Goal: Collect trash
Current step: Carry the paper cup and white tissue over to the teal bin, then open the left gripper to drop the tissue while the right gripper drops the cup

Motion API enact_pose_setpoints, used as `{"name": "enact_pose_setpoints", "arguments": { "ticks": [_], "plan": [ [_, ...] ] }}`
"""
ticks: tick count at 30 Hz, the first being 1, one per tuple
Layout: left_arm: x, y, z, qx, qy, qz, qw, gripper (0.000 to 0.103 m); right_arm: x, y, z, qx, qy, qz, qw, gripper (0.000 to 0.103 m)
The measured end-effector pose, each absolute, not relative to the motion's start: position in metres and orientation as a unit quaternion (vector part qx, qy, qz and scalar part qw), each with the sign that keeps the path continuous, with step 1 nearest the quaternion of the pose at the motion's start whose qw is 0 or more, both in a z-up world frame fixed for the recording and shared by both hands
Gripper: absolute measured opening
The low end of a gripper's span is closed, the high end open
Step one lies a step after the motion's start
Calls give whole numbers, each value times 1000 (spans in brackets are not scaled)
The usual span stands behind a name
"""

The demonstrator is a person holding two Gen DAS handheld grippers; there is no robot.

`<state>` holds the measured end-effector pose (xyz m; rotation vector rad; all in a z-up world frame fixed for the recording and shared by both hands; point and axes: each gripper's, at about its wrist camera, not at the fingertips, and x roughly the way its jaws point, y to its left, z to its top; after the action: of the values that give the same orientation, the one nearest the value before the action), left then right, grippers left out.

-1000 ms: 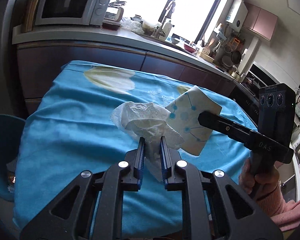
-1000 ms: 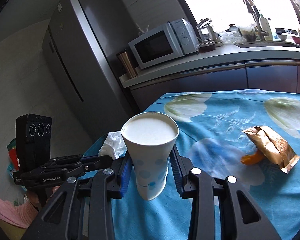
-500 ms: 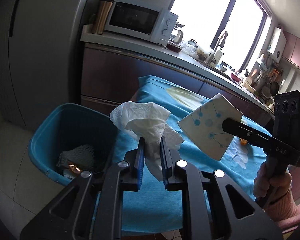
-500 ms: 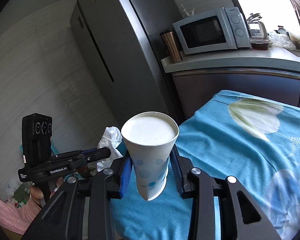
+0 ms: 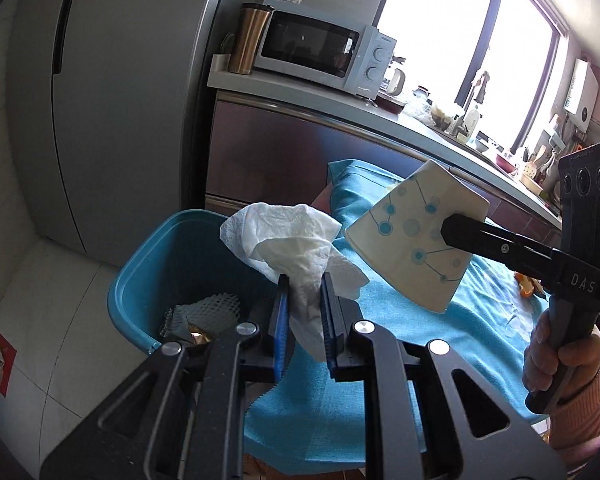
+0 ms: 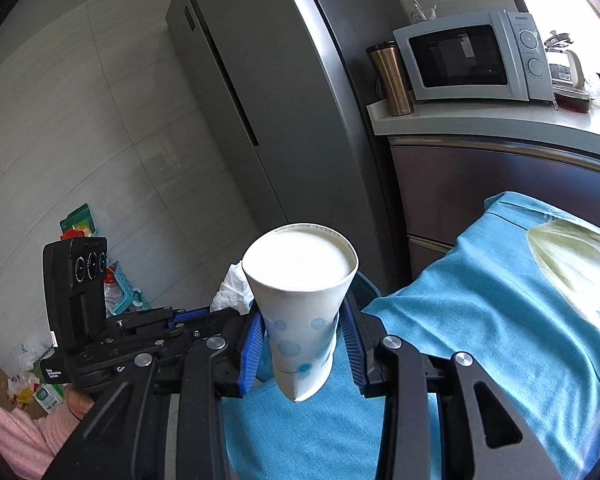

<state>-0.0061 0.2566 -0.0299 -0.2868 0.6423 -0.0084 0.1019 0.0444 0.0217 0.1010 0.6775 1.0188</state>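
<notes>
My left gripper (image 5: 303,284) is shut on a crumpled white tissue (image 5: 288,240) and holds it in the air at the near right rim of a blue trash bin (image 5: 140,280) on the floor. My right gripper (image 6: 303,320) is shut on a white paper cup with blue dots (image 6: 300,300), squeezed flat at its base, above the left edge of the table. The cup also shows in the left wrist view (image 5: 416,236), to the right of the tissue. The tissue shows in the right wrist view (image 6: 232,284), behind the cup.
The bin holds white foam netting (image 5: 208,308) and a shiny wrapper. The table has a blue flowered cloth (image 6: 500,320). An orange scrap (image 5: 525,286) lies on it. A grey fridge (image 6: 260,100) and a counter with a microwave (image 6: 472,56) stand behind.
Both grippers have swung left from over the table toward the bin, carrying the tissue and the cup. The bin has come closer and more central in the left wrist view.
</notes>
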Motion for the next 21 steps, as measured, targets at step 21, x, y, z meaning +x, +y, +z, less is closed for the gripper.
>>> {"name": "enact_pose_setpoints", "arguments": {
  "ticks": [21],
  "plan": [
    [36, 297, -71, -132, 360, 64, 921, 20, 137, 116, -4, 18, 362, 476, 801, 35]
  ]
}}
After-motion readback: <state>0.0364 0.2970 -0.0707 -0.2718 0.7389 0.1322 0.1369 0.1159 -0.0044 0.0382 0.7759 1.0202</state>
